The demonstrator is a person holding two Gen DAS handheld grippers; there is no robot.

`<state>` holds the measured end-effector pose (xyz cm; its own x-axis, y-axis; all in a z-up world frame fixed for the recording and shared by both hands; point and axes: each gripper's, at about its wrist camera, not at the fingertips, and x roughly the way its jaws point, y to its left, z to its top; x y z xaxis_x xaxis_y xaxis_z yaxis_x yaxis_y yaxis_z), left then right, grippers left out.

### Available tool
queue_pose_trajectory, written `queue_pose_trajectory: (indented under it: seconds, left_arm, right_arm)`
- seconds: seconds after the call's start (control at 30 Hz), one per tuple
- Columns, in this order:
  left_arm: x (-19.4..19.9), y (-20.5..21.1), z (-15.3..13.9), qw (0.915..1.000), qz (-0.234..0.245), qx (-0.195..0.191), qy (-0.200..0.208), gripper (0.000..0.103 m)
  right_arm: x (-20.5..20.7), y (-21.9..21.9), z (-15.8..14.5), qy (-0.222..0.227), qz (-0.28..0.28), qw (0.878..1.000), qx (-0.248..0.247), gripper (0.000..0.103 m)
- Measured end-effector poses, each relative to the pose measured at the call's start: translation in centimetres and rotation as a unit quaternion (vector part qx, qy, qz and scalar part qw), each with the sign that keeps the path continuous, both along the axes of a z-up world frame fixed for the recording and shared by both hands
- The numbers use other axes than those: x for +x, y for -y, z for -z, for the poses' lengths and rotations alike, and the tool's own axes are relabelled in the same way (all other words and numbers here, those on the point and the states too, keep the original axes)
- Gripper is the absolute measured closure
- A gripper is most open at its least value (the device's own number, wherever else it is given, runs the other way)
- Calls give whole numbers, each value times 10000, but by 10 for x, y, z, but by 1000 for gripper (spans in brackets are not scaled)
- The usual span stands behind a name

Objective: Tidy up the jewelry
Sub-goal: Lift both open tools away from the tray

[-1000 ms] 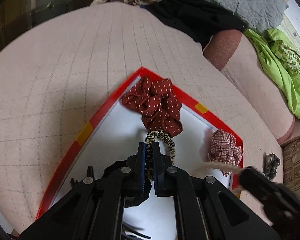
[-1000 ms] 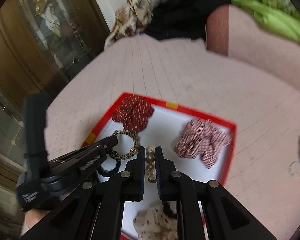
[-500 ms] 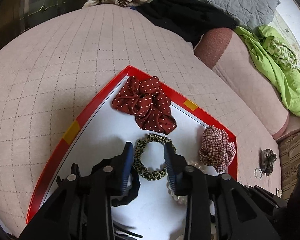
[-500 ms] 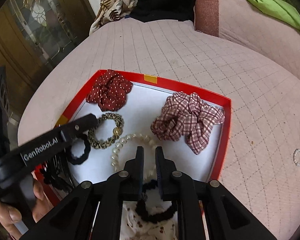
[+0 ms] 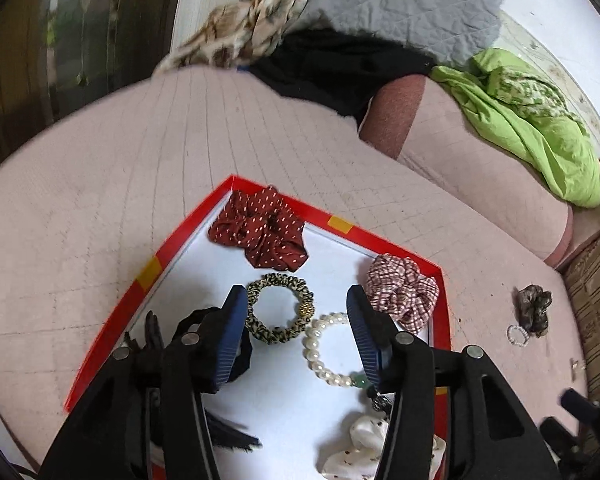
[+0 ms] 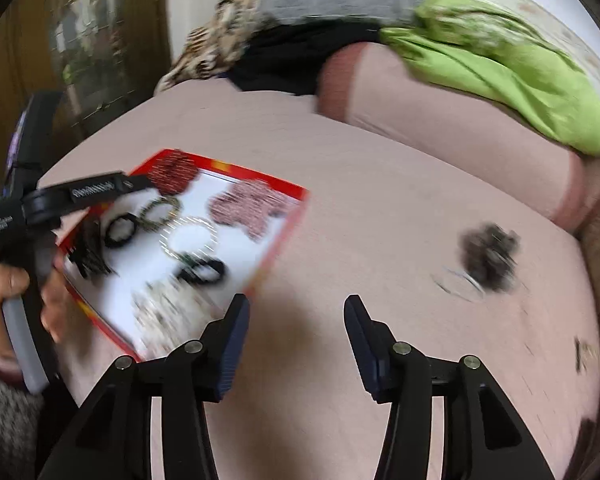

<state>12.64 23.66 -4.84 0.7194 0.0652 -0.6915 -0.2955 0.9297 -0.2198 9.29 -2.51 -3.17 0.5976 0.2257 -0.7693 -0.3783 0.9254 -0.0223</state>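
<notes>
In the right wrist view motion blur smears the red-rimmed white tray [image 6: 288, 220] at centre left and the dark, perhaps fabric, clump [image 6: 488, 254] at right, while the white spotted scrunchie [image 5: 360, 446] is cut off at the left wrist view's bottom edge.

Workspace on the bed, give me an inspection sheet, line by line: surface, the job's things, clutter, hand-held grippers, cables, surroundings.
Surface: pink quilted bed cover, wrinkled.
Job's things: red-rimmed tray holds a red dotted scrunchie, checked scrunchie, leopard hair tie, pearl bracelet, white scrunchie and black hair ties. On the cover outside the tray: a dark scrunchie and a small bead ring.
Clutter: green cloth, grey quilt, black garment, patterned cloth.
Grippers: left hand-held gripper open over the tray, right hand-held gripper open over bare cover; both have just been opening, nothing between the jaws.
Cables: nothing seen.
Surroundings: wooden glazed door.
</notes>
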Motion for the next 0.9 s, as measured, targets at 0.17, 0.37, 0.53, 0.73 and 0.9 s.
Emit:
queue_pose_trajectory:
  seconds: [0.17,0.37,0.53,0.73,0.9]
  left_arm:
    - [-27,42,-18,9973,-6,621,401,43]
    - [-60,94,-38,9957,352,675,527,40]
    - [-89,139,-61,9938,553,660,708,34]
    - [-124,182,-85,9881,666,953,1009,23]
    - [-148,208,-96,9852,849,1134,960,23]
  right_arm:
    - [-23,72,5,-197,730,9969,201,49]
    - [-44,141,11,-315,1494,9870,500,49]
    - [-57,169,6,-215,1764,9811,761,49]
    - [-74,171,1,-82,1754,9796,981,45]
    - [-92,172,-3,-36,1735,9787,1093,44]
